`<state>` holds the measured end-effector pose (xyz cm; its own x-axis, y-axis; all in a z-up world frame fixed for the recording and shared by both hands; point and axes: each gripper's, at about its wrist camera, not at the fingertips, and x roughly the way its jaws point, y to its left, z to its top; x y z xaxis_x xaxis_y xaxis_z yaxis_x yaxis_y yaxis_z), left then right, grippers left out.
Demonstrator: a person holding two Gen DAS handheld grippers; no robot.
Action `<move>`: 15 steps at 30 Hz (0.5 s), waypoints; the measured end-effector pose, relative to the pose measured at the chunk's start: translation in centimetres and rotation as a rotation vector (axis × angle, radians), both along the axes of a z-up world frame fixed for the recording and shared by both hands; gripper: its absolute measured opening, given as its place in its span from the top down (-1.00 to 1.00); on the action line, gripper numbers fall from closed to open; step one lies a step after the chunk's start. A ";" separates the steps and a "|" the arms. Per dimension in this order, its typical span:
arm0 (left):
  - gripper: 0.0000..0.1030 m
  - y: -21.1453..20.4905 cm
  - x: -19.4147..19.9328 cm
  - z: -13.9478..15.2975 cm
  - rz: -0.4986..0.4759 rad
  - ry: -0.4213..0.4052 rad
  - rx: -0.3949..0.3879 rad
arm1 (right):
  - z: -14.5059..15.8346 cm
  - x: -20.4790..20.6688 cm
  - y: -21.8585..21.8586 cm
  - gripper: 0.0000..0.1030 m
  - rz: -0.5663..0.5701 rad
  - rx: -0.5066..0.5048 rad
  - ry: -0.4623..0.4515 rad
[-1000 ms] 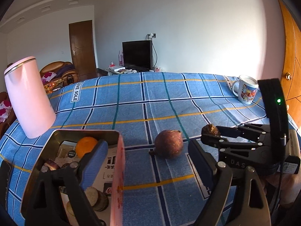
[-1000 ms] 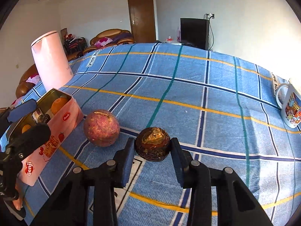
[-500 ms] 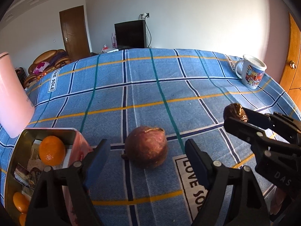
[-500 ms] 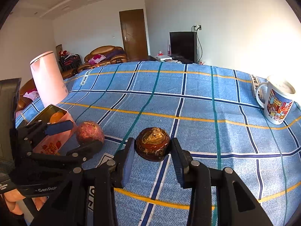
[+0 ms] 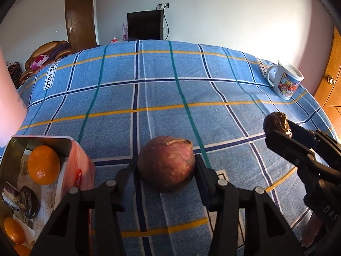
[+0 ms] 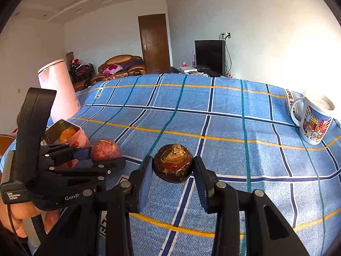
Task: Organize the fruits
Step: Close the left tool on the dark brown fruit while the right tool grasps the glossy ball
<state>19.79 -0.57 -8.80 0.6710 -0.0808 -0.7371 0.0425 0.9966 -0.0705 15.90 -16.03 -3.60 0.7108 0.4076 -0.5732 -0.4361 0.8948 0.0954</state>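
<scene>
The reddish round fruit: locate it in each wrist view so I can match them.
Left wrist: reddish round fruit at bottom centre, between the left gripper fingers.
Right wrist: at lower left, beside the pink tin.
Shared landmark: the cartoon mug at the right edge.

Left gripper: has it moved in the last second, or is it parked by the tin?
Yes. The left gripper has swung right, away from the pink tin, and closed around the reddish fruit, which sits where it was on the blue cloth.

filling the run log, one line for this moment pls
left hand-held gripper: shut on reddish fruit | right hand-held gripper: shut on dark fruit | tin: open
</scene>
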 end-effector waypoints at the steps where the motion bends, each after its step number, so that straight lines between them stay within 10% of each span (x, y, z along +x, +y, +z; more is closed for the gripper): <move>1: 0.01 0.0 -0.2 0.1 -0.001 -0.011 0.000 | 0.1 -0.2 -0.1 0.22 0.001 0.006 -0.010; 15: 0.01 -0.7 -2.5 2.2 0.018 -0.173 0.054 | 0.9 -1.5 -0.2 0.22 0.002 0.019 -0.095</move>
<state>17.25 -1.27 -6.64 0.7892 -0.0311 -0.6134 0.0315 0.9995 -0.0102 14.43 -16.25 -2.67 0.7610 0.4193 -0.4951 -0.4460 0.8923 0.0703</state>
